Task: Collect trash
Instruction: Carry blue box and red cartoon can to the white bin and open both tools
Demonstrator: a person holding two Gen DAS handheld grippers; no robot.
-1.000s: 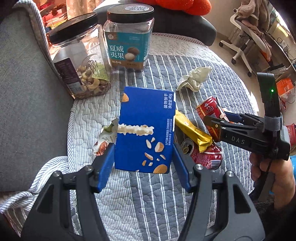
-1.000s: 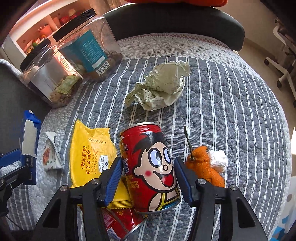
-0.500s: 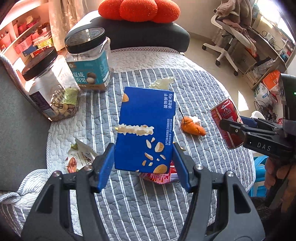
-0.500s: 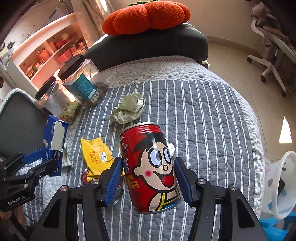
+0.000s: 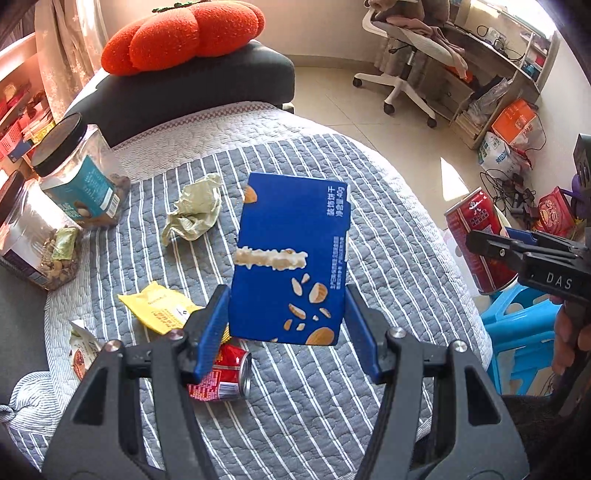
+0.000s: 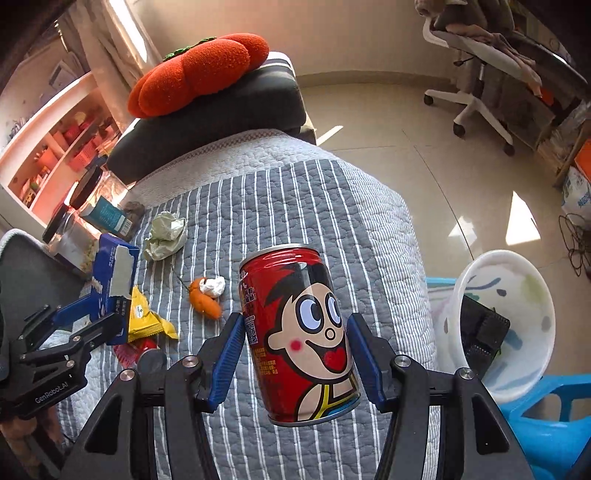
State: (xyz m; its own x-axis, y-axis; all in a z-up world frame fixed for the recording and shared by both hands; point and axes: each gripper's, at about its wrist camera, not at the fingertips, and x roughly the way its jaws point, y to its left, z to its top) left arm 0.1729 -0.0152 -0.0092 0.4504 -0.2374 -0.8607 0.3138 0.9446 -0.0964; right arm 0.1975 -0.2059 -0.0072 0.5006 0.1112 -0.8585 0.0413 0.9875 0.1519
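Observation:
My left gripper [image 5: 286, 325] is shut on a blue snack box [image 5: 291, 258], held in the air above the striped blanket [image 5: 388, 229]. My right gripper [image 6: 295, 350] is shut on a red cartoon can [image 6: 301, 332], lifted near the blanket's right edge. That can [image 5: 478, 243] also shows at the right of the left wrist view. On the blanket lie crumpled paper [image 5: 195, 210], a yellow wrapper [image 5: 159, 308], a crushed red can [image 5: 221, 374], a torn packet [image 5: 83, 347] and orange peel with a white scrap [image 6: 205, 299]. A white bin [image 6: 509, 325] stands on a blue stool [image 6: 546, 424] at the right.
Two nut jars [image 5: 77, 181] stand at the blanket's back left beside a dark cushion [image 5: 192, 85] with an orange pumpkin pillow [image 5: 184, 33]. An office chair [image 5: 406, 55], boxes and cables crowd the floor on the right. A hand [image 5: 570, 343] holds the right gripper.
Both grippers have risen and swung right with the box and the can still held. The bin and stool have come into the right wrist view; the jars have drifted left.

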